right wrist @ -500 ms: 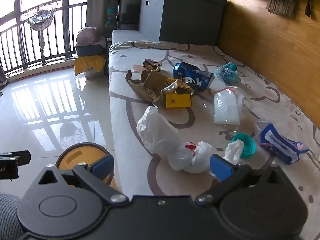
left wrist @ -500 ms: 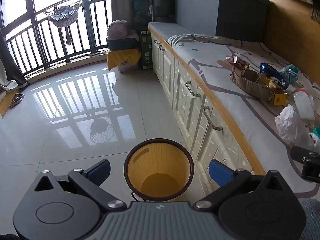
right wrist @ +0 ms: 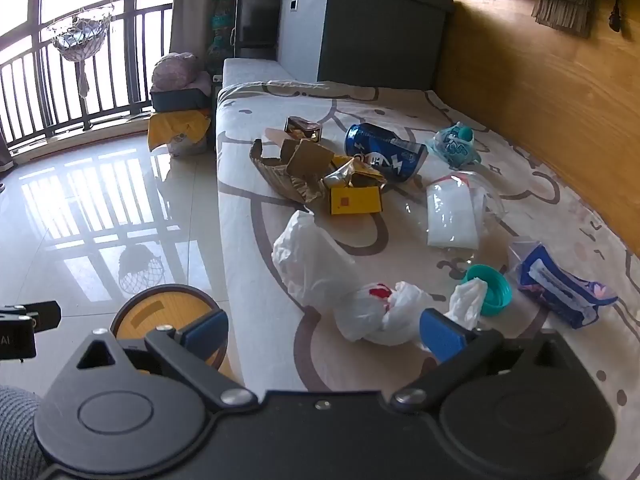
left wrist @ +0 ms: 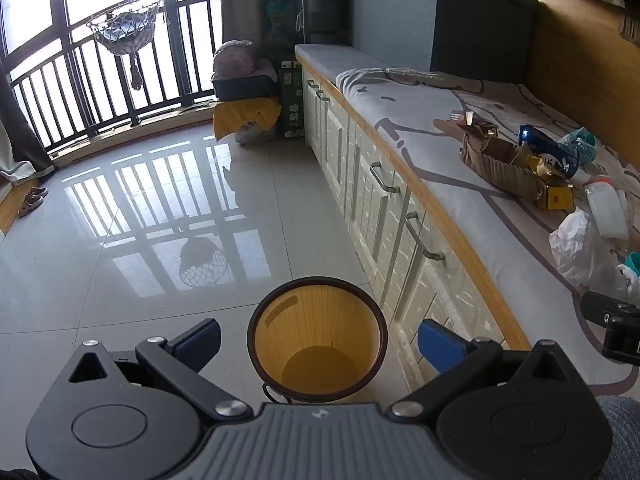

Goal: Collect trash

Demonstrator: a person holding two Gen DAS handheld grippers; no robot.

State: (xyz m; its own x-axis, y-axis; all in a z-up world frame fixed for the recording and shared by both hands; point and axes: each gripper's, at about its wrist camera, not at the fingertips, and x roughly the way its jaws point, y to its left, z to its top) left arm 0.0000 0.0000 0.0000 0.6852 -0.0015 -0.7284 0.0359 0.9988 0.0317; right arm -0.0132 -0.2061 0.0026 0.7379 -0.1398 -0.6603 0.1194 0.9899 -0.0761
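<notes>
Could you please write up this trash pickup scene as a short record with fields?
setting: cushioned bench beside tiled floor
bin: yellow bin on the floor, nothing visible inside
trash on bench: white plastic bags, blue can, torn cardboard, yellow box, teal cap, blue packet
left gripper: open, above bin
right gripper: open, over the bags, holding nothing
</notes>
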